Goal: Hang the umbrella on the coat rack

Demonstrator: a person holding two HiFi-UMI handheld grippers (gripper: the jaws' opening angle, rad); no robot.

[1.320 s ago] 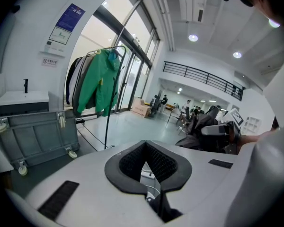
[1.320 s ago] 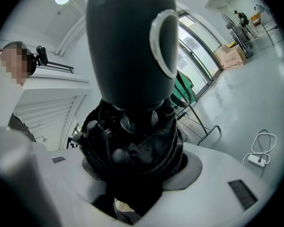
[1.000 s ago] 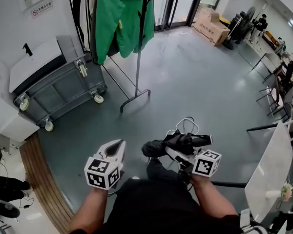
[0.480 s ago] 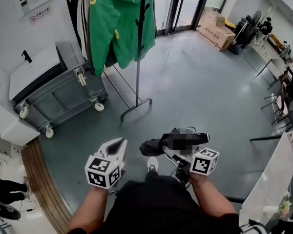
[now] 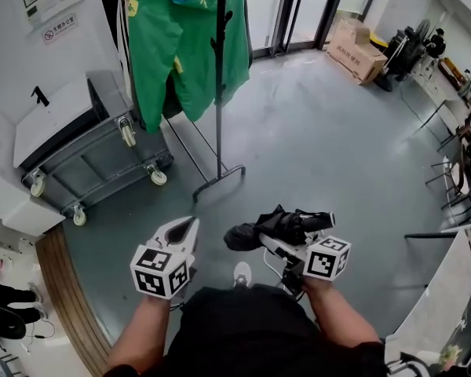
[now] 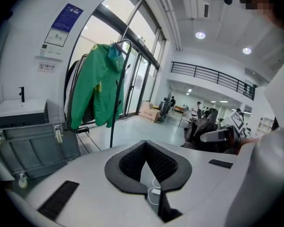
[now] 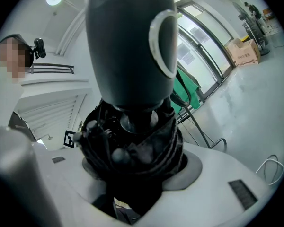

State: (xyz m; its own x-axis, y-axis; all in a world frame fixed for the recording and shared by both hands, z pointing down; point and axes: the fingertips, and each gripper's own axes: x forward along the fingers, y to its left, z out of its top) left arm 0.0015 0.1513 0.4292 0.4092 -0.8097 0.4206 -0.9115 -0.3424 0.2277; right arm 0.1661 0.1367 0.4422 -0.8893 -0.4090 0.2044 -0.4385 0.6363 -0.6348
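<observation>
The right tool (image 5: 281,247) gripped the folded black fabric umbrella (image 5: 276,226) above the grey floor (image 5: 322,148), well apart from the black metal coat rack (image 5: 218,93). The left tool (image 5: 184,228) was closed and empty.

Office lobby: glass doors (image 5: 306,6), mezzanine railing (image 6: 213,74)

Coat rack (image 5: 218,93) ahead, cart (image 5: 94,155) left of it; umbrella (image 5: 276,226) in right claw (image 5: 273,247), left claw (image 5: 187,227) alongside
</observation>
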